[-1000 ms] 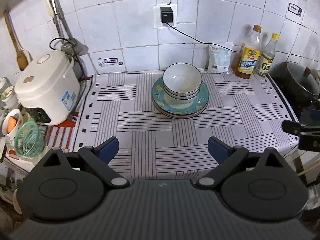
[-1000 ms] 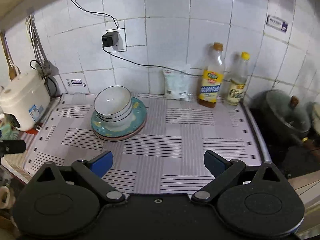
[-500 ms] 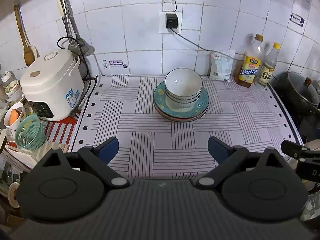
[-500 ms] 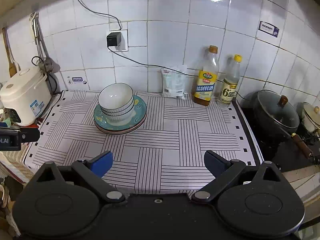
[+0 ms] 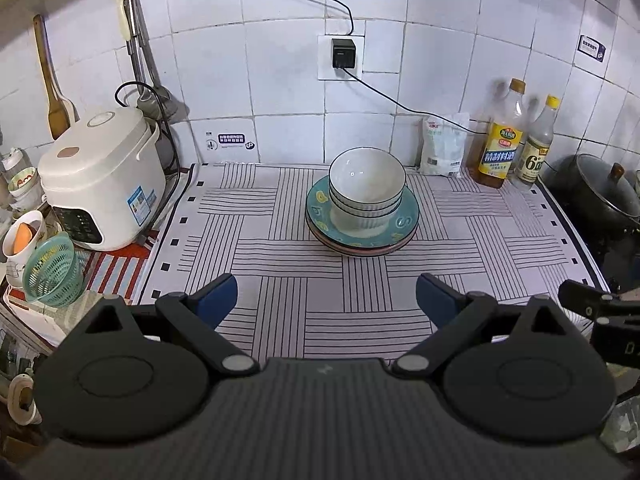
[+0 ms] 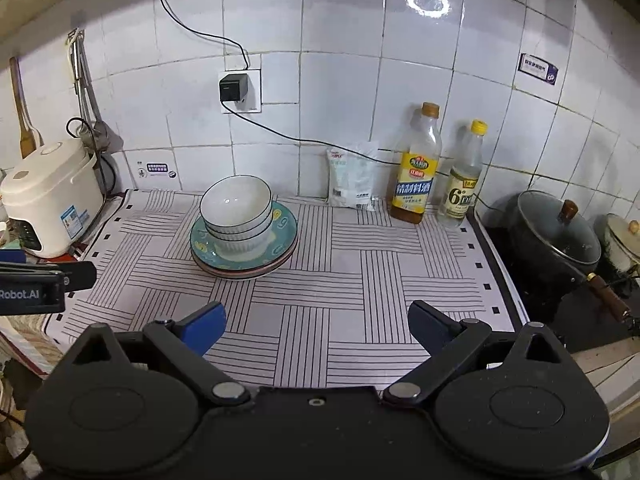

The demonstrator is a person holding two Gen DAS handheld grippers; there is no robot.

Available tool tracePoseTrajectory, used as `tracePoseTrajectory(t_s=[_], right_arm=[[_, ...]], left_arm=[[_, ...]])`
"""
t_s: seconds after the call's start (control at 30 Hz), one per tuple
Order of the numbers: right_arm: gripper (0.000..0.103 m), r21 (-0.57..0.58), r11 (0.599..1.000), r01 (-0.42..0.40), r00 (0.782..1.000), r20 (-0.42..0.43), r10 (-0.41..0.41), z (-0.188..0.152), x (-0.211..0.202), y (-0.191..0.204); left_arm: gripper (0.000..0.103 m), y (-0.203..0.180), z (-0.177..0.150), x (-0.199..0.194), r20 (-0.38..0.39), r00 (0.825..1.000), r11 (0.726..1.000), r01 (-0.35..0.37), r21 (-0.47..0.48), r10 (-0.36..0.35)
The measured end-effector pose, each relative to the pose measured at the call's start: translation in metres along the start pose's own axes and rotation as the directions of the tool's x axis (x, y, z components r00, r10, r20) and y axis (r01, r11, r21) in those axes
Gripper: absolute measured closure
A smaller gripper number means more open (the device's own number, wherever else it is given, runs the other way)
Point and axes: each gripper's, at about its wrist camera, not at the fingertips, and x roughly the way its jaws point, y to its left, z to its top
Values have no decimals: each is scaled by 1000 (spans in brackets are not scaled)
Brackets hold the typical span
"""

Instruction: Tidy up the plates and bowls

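Stacked white bowls (image 5: 366,184) (image 6: 236,206) sit on a teal plate (image 5: 406,222) (image 6: 282,226) that lies on a pinkish plate, near the back of the striped cloth (image 5: 288,264) (image 6: 344,280). My left gripper (image 5: 326,300) hangs open over the cloth's front edge, well short of the stack, with nothing between its blue fingers. My right gripper (image 6: 316,322) is open too, empty, above the front edge and to the right of the stack. Each view catches the other gripper at its side edge.
A white rice cooker (image 5: 102,176) (image 6: 50,196) stands at the left with a green basket (image 5: 54,272) and cups before it. Two bottles (image 5: 502,136) (image 6: 418,168) and a white bag (image 6: 352,178) line the back wall. A dark lidded pot (image 6: 556,236) sits at the right.
Both grippers have drawn back and risen from the counter, so the stack looks farther off. Both stay open and empty; the bowls and plates have not moved.
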Motion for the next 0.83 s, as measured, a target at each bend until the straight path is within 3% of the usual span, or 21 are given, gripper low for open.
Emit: tracePoseTrajectory(t_s=[0.83], right_arm=[[4,62,998,11,999,-34,-9,-9,14,-5]], left_arm=[[1,-4,4,11,-19,999,999,31,28,-31]])
